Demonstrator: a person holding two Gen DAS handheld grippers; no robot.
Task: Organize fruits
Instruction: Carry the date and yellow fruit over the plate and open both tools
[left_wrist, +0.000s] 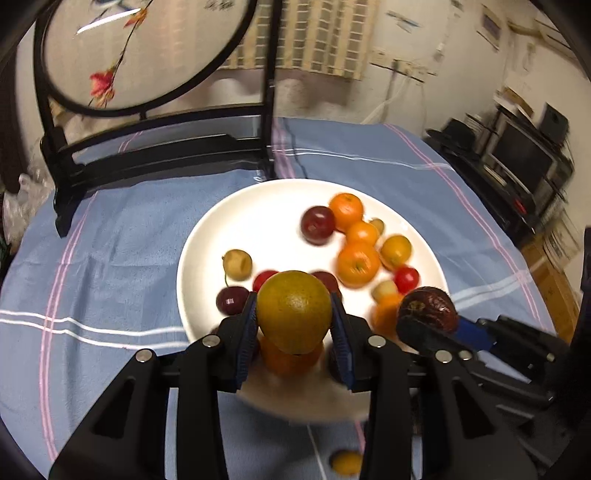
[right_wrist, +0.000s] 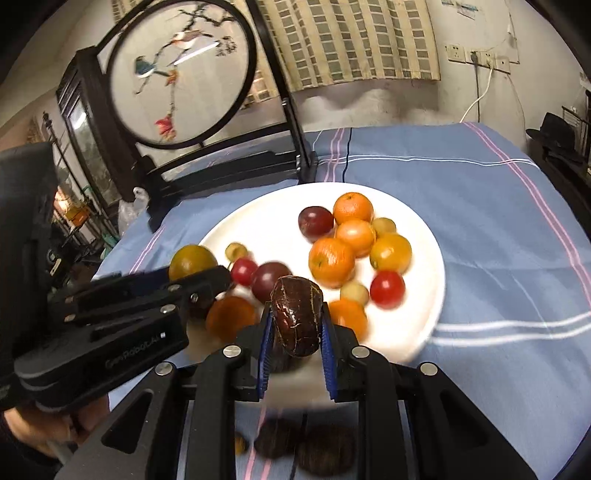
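Blue pads of the left gripper (left_wrist: 293, 325) clamp a greenish orange (left_wrist: 294, 310); the right gripper (right_wrist: 295, 332) pinches a dark brown fruit (right_wrist: 296, 319). Both hang over the plate's (left_wrist: 236, 221) near rim, presumably for sorting by kind. Tangerines (right_wrist: 331, 261), plums and cherry tomatoes (clustered at the right) crowd the plate, and more fruit lies below on the cloth (left_wrist: 110, 258).

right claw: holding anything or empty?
Holding. The right claw is shut on a dark brown wrinkled fruit, blue pads pressing both sides, above the white plate.
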